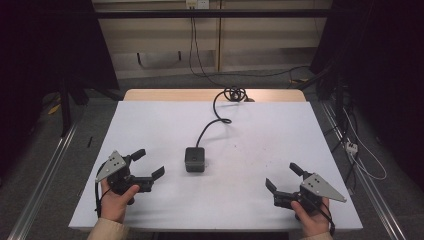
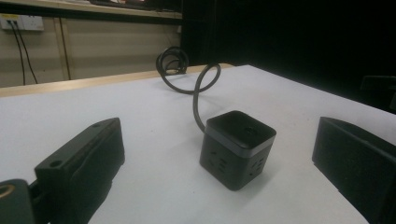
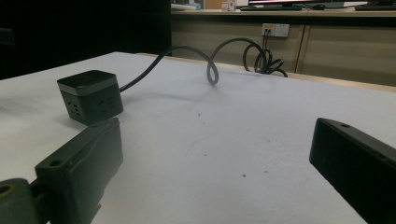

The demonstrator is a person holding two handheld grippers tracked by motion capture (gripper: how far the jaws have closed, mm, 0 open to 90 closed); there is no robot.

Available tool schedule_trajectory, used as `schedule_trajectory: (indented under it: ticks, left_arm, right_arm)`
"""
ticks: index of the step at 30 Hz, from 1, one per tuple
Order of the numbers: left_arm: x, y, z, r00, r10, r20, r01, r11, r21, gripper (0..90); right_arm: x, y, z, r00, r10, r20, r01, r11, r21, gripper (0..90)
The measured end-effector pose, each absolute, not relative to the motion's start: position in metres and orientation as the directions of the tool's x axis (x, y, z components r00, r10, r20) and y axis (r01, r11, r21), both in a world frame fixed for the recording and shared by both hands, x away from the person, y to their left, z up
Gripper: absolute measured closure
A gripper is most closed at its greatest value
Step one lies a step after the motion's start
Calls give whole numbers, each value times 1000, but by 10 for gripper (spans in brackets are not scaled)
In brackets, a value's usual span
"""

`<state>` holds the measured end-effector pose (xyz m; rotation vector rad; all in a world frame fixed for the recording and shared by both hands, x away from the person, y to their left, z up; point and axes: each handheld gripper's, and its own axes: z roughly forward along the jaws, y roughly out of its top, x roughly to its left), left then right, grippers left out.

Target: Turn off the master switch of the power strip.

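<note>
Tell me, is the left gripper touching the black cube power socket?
Apart. In the high view, bare white table separates the left gripper from the black cube power socket.

left gripper [image 1: 149,163]: held low at the near left, jaws wide apart, aimed forward and inward, nothing between them | left hand [image 1: 118,199]: wrapped round its grip | right gripper [image 1: 281,177]: near right, jaws wide apart, aimed inward | right hand [image 1: 312,218]: gripping from below
</note>
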<state>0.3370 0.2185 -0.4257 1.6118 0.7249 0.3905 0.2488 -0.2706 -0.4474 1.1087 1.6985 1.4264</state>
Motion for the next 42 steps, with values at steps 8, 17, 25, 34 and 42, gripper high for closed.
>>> schedule_trajectory:
  ticks: [8,17,25,34,42]
  left_arm:
    - [339,216,-425,753,638,-162,245,-43,969,28]
    - [343,210,-423,762,623,-176,263,-51,963,44]
    - [346,204,-421,775,610,-165,254,-61,965,64]
    - [352,198,-424,779,602,-172,266,-70,961,83]
    - [355,194,-424,781,601,-171,264,-70,962,133]
  right_arm:
    - [249,-270,-447,-427,903,37,195,52,979,20]
    - [250,-270,-447,-426,904,36,192,51,980,20]
    - [249,-272,-447,-426,904,36,199,55,978,20]
    - [252,-270,-448,-428,903,35,202,57,978,20]
    - [253,-269,-447,-433,901,31,201,63,978,20]
